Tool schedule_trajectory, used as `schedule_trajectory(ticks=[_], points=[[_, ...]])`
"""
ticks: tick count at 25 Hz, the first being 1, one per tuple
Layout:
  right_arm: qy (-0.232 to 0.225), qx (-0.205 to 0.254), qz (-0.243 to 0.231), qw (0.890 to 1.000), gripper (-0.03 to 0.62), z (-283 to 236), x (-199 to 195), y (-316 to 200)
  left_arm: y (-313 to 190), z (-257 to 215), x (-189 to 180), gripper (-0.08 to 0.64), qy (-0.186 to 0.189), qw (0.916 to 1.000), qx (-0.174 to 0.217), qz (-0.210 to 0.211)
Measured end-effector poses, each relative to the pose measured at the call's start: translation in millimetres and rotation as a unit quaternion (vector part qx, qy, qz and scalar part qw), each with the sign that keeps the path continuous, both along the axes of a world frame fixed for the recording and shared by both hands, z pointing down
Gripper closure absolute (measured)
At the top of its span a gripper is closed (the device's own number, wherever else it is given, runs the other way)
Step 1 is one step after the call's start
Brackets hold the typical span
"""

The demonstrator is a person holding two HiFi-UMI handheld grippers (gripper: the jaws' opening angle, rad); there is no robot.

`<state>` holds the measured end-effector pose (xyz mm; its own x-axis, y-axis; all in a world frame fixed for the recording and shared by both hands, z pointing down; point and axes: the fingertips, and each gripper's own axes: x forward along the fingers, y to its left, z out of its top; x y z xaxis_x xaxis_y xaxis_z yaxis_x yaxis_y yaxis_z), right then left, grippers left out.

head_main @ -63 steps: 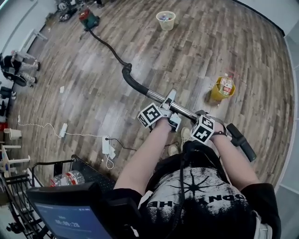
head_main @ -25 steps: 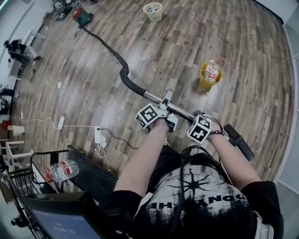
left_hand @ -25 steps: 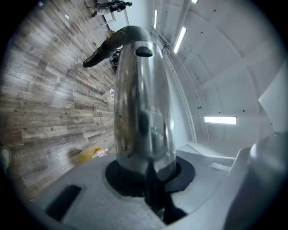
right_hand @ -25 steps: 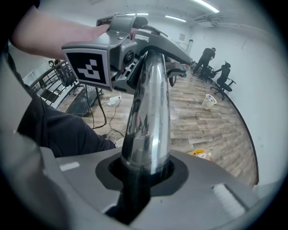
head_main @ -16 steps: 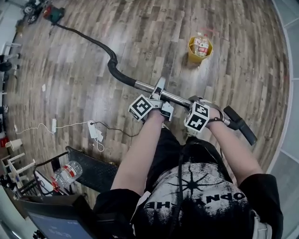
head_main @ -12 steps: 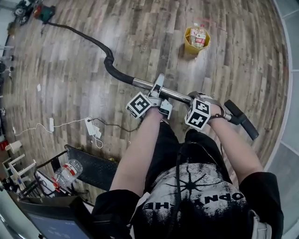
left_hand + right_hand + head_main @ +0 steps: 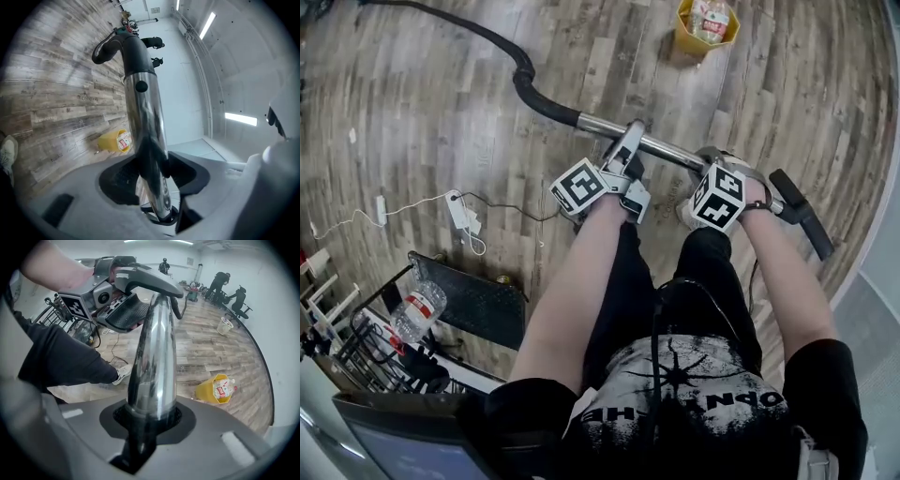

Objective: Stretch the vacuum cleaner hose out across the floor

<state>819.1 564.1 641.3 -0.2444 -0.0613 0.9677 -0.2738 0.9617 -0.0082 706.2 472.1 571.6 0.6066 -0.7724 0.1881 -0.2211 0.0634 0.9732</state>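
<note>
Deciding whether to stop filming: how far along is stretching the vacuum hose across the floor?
Done: the black flexible hose lies drawn out over the wooden plank floor, past the head view's top edge. In hand: the right gripper clamps the shiny chrome wand tube; the left gripper's jaws have just been opening, tube between them, unpressed. Left: probably setting the wand down.
</note>
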Motion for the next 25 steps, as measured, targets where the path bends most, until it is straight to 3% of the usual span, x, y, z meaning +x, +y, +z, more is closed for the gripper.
schedule_trajectory(ticks=[4,8,13,18,22,25], points=[[-0.004,0.004,0.007,1.000,0.502,53,13,-12,0,49,12,0.367,-0.019,0.9995,0.003,0.024],[0.001,0.010,0.026,1.000,0.502,116,29,-18,22,102,16,0.413,-0.042,0.9971,0.007,0.062],[0.008,0.028,0.030,0.999,0.502,201,49,-34,18,155,13,0.540,-0.070,0.9879,0.073,0.117],[0.007,0.034,0.026,0.999,0.503,292,82,-57,-15,195,23,0.560,-0.116,0.9688,0.152,0.157],[0.008,0.036,0.031,0.999,0.505,369,117,-67,-26,222,40,0.560,-0.157,0.9406,0.213,0.213],[0.009,0.040,0.032,0.999,0.509,419,143,-69,-30,239,50,0.560,-0.169,0.9267,0.240,0.235]])
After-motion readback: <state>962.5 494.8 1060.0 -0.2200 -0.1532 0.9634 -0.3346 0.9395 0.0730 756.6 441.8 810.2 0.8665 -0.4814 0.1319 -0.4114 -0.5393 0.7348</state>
